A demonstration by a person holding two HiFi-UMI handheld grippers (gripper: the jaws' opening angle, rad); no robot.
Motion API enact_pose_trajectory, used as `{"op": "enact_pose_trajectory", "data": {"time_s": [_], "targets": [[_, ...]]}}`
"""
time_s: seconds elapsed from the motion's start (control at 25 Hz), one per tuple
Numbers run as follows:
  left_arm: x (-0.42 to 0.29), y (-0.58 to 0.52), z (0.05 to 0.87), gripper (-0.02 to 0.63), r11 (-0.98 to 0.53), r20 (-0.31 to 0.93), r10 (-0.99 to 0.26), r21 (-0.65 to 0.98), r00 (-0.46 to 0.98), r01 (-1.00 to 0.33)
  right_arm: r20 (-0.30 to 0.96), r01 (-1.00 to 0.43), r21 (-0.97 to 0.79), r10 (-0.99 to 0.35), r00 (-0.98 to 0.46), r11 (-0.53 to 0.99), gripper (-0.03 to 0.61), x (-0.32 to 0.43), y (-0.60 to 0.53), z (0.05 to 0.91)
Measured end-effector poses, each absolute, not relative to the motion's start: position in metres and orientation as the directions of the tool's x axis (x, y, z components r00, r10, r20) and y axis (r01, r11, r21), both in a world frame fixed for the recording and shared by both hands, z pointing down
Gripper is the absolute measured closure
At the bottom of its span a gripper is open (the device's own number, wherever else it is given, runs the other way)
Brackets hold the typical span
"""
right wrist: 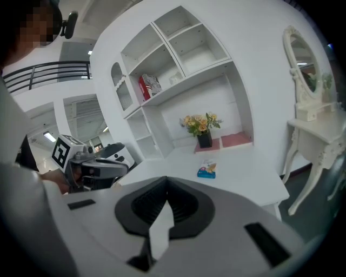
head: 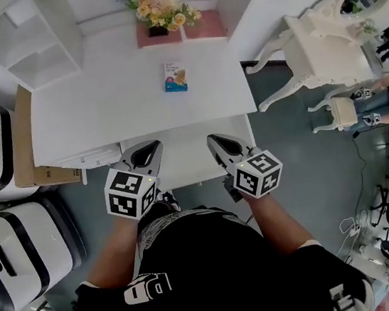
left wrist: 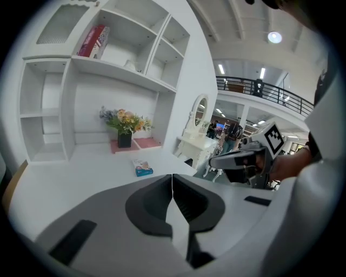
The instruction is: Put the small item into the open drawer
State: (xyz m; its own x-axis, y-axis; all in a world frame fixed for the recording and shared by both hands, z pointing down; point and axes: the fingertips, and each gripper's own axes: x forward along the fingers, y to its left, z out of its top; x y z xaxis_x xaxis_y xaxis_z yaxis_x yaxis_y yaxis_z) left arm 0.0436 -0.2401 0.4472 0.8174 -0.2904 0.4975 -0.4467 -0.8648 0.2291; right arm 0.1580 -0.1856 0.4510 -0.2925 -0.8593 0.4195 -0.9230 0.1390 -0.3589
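Left tongs (left wrist: 172, 186): dark ribbed pads pressed together, nothing between them. Right tongs (right wrist: 166, 190): the same, shut and empty.

Small item is a flat rectangular box (head: 175, 76) with a blue edge and a printed top; the print is too small to read. It lies untouched on the smooth white worktop (head: 101, 107), well ahead of both tips and roughly midway between them.

Open drawer (head: 187, 156) sits just ahead of the tips and between them. Its corners are hidden by the tongs. Its inside reads flat white, depth hard to judge.

Flower pot (head: 157, 30) stands beyond the box.
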Motion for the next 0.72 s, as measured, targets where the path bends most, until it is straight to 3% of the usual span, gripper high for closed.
{"op": "enact_pose_trajectory", "data": {"time_s": [0.72], "targets": [[0.038,-0.295,0.474,0.598,-0.88,0.531,-0.258,0.215,0.807,-0.423,0.462,-0.952,-0.28,-0.853,-0.244,0.121,0.569,0.165,-0.27,0.462]]}}
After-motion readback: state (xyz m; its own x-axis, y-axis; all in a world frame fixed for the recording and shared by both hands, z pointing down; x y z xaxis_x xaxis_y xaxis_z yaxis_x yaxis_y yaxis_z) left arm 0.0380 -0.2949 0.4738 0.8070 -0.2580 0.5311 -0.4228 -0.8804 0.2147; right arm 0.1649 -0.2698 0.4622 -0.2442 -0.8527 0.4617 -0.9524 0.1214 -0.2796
